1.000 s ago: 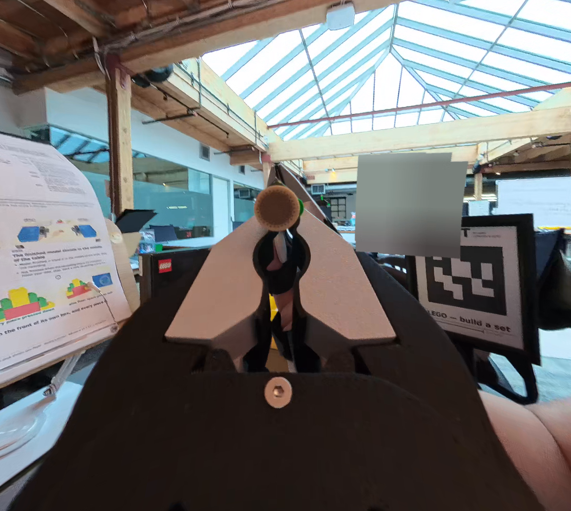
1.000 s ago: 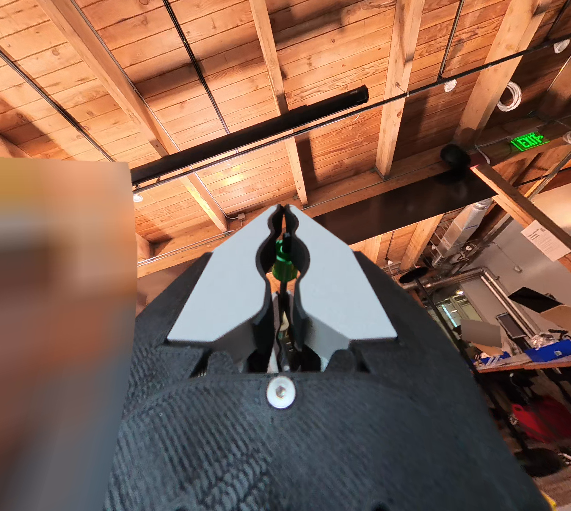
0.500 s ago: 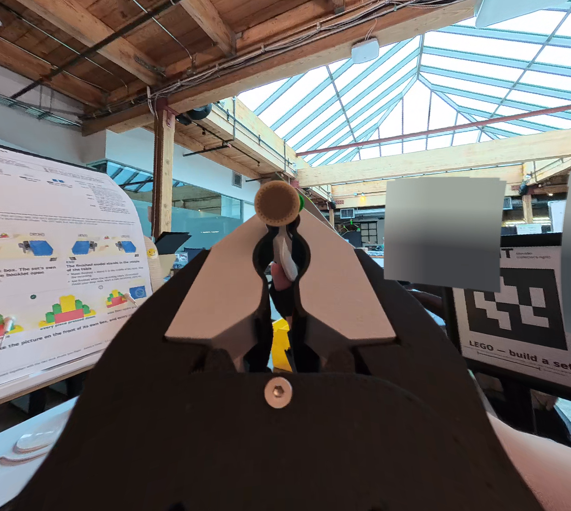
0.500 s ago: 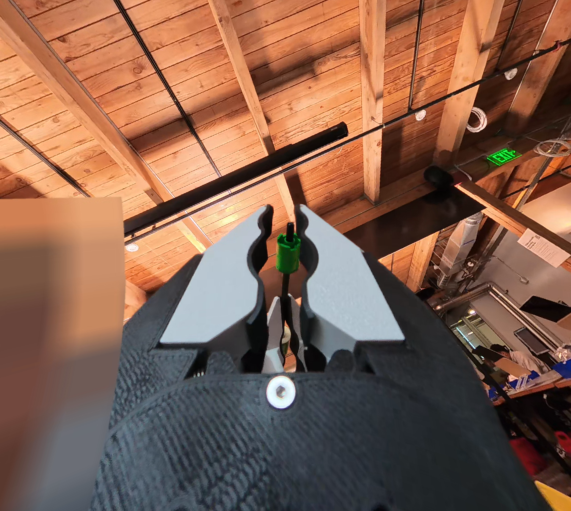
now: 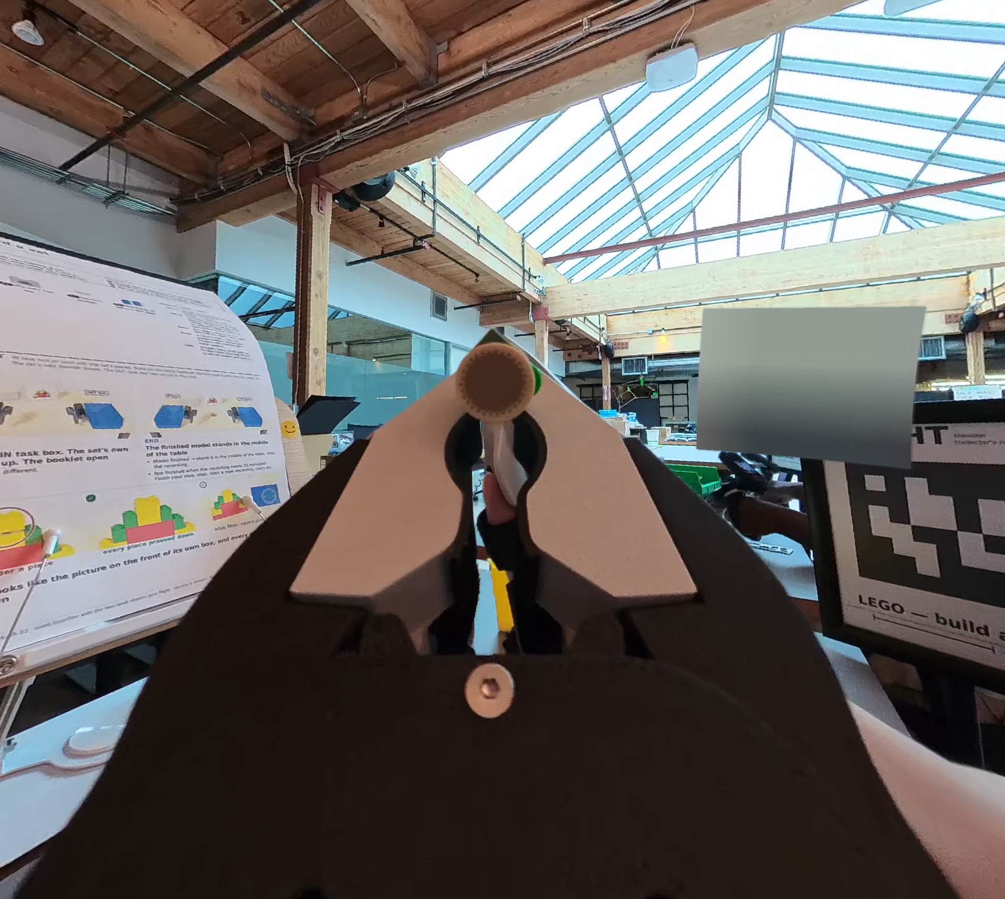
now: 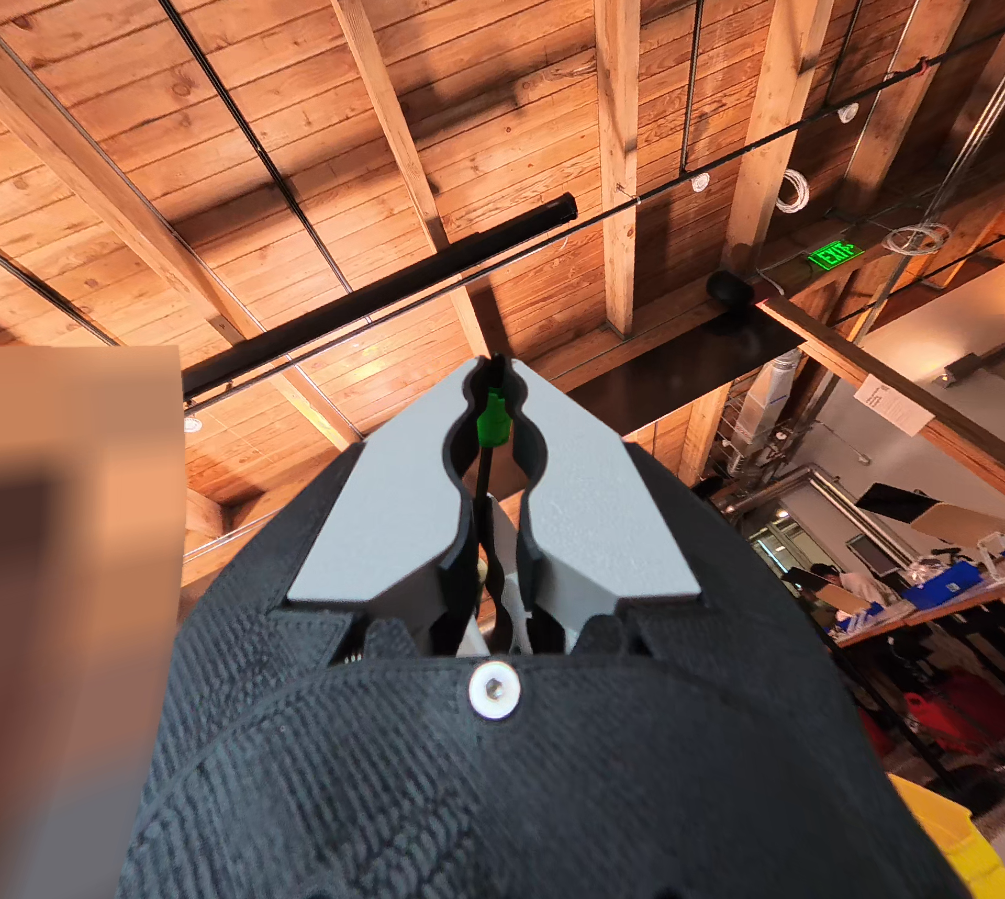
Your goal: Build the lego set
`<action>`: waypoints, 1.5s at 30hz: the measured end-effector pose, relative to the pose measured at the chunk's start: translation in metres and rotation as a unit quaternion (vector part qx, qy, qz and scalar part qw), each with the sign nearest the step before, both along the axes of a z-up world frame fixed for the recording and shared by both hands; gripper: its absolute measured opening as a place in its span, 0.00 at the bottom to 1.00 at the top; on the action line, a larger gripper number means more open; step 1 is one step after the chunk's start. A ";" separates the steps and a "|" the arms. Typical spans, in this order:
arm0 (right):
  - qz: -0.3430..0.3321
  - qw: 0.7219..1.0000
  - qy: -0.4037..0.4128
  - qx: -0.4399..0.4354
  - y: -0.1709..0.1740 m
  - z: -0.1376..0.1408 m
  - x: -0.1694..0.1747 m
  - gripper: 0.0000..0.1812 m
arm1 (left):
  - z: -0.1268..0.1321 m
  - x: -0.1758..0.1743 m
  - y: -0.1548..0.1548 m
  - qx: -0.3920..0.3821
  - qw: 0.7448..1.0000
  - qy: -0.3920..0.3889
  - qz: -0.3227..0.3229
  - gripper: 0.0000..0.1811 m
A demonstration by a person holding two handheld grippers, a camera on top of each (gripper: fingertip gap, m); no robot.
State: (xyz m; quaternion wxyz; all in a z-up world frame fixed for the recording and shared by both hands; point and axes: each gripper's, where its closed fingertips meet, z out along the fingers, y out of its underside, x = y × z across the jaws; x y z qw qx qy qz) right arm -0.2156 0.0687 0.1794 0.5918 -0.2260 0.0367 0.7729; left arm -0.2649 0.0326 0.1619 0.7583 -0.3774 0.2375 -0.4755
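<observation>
My left gripper (image 5: 494, 402) points up and forward and is shut on a tan round ribbed piece (image 5: 495, 392) at its tips. A bit of green (image 5: 536, 380) shows just behind that piece. A white part (image 5: 503, 465) hangs in the gap between the jaws. My right gripper (image 6: 496, 366) points at the wooden ceiling and is shut on a thin black rod (image 6: 484, 470) that carries a green sleeve (image 6: 492, 419) just below the tips. In the left wrist view a grey tip just behind the tan piece may be the right gripper; I cannot tell.
A printed instruction sheet (image 5: 125, 438) stands at the left and a black-framed marker sign (image 5: 924, 546) at the right. A white table (image 5: 65, 742) lies below. A yellow object (image 6: 957, 840) shows at the lower right. A person's forearm (image 5: 935, 818) is at the edge. The tips of one gripper are about 6 cm away from the tips of the other.
The right gripper opened a little half a second ago and has shut again on the rod, with the green sleeve now nearer the tips. The left view has tilted upward, still holding the tan piece.
</observation>
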 end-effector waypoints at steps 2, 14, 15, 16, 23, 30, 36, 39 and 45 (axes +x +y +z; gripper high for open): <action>0.000 1.000 -0.006 -0.005 0.002 -0.001 0.001 0.02 | -0.001 0.001 0.002 -0.002 1.000 0.009 -0.001 0.00; 0.004 1.000 0.000 0.015 -0.009 0.004 0.000 0.02 | 0.001 0.000 -0.003 -0.009 0.999 -0.020 -0.033 0.00; 0.001 1.000 -0.001 0.017 -0.009 0.004 0.000 0.02 | 0.001 0.000 -0.003 -0.009 0.999 -0.019 -0.033 0.01; -0.001 1.000 -0.004 0.018 -0.010 0.004 0.000 0.02 | 0.001 0.001 -0.004 -0.009 0.999 -0.019 -0.033 0.01; -0.009 1.000 -0.010 0.025 -0.014 0.006 -0.001 0.02 | 0.002 0.000 -0.005 -0.015 0.998 -0.031 -0.051 0.01; -0.015 0.999 -0.022 0.031 -0.017 0.008 -0.003 0.03 | 0.003 -0.002 -0.006 -0.019 0.997 -0.037 -0.065 0.01; -0.023 0.999 -0.031 0.036 -0.019 0.009 -0.004 0.03 | 0.004 -0.002 -0.006 -0.021 0.997 -0.034 -0.073 0.01; -0.028 0.998 -0.034 0.038 -0.020 0.009 -0.005 0.03 | 0.003 -0.002 -0.006 -0.021 0.996 -0.033 -0.074 0.01; -0.033 0.998 -0.042 0.045 -0.022 0.010 -0.007 0.03 | 0.004 -0.003 -0.007 -0.021 0.996 -0.039 -0.081 0.01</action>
